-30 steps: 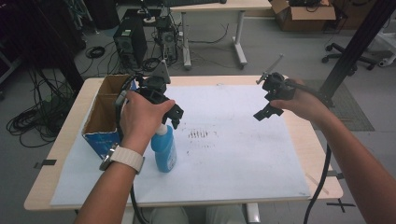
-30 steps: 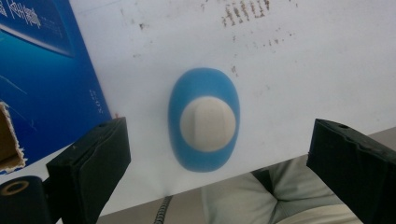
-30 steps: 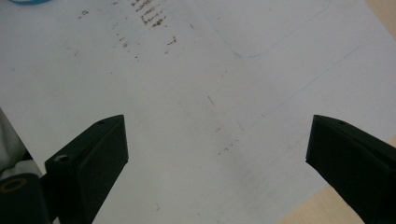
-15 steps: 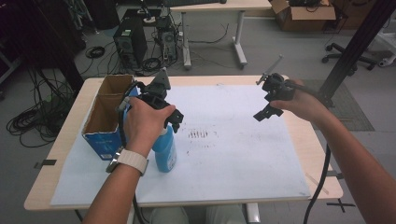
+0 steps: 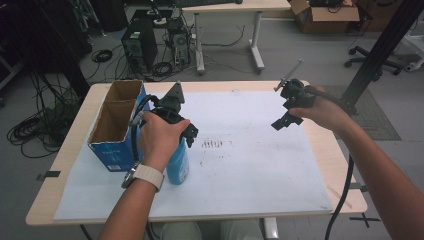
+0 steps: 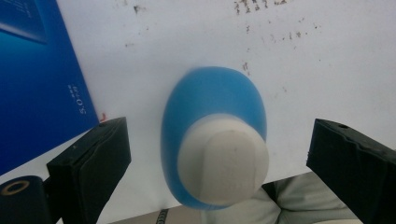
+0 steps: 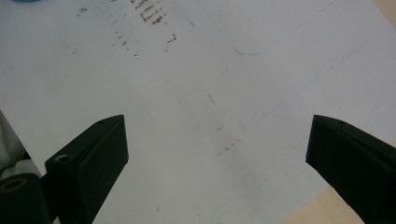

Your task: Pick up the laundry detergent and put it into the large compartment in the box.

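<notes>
Over the blue bottle, jaws wide

Above the blue bottle [image 5: 178, 167] on the desk [image 5: 320, 145], you hold your left hand-held gripper [image 5: 176, 125] pointing down, and its jaws are spread wide. From the left gripper view the bottle [image 6: 212, 140] stands upright between the two black jaws, its white cap [image 6: 224, 161] nearest the camera, with open space on both sides (neither jaw touches it). The bottle rests on the white paper sheet [image 5: 260, 165] that covers most of the desk, just beside the blue cardboard box [image 5: 116, 125], whose open top shows two brown compartments. In the left gripper view the blue side of that box [image 6: 37, 84] fills the area to the left of the bottle.

Your left hand [image 5: 159, 140] wraps the gripper body, and a pale watch strap [image 5: 145, 176] sits on that wrist.

Your right hand-held gripper [image 5: 283, 122] hangs over the far right part of the paper, well apart from the bottle, held by your right hand [image 5: 322, 111]. Its jaws are also spread, with nothing between them; the right gripper view looks down past them on bare paper [image 7: 210, 93] marked with small dark smudges [image 7: 149, 16] and a strip of desk edge [image 7: 327, 205] at the lower right. A cluster of dark marks [image 5: 215, 145] lies on the sheet between the two grippers, nearer the bottle.
</notes>
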The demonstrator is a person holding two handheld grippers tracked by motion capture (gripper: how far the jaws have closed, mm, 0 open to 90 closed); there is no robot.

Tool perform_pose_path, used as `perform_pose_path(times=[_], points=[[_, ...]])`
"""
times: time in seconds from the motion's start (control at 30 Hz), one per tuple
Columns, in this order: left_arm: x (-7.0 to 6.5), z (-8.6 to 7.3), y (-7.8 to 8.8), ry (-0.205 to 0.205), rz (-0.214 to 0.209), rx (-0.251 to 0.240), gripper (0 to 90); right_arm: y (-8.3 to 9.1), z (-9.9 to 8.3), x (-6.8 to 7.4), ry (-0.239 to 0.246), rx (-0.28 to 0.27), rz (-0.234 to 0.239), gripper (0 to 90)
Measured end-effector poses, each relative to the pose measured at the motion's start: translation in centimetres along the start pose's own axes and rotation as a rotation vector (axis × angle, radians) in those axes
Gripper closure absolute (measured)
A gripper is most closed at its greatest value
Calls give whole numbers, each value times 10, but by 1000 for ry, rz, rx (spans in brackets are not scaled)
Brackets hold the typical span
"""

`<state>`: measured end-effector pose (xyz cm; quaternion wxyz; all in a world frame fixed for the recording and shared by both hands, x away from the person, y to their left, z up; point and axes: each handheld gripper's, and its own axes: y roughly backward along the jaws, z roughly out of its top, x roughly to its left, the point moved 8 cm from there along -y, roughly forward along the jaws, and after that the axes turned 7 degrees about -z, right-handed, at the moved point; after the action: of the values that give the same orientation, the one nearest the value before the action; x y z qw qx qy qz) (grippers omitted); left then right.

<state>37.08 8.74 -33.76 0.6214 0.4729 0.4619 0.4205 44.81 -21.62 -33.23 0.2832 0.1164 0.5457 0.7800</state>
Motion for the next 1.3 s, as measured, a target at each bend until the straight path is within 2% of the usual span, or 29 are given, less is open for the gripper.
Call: perform_pose_path(times=[0.5, 0.93, 1.3], points=[[5, -4, -18, 20, -8, 16, 69, -2, -2, 0, -1, 4, 4, 57], [5, -6, -27, 22, -11, 30, 76, -3, -3, 0, -3, 9, 6, 57], [7, -7, -30, 25, -11, 40, 118, -3, -4, 0, -4, 10, 9, 62]])
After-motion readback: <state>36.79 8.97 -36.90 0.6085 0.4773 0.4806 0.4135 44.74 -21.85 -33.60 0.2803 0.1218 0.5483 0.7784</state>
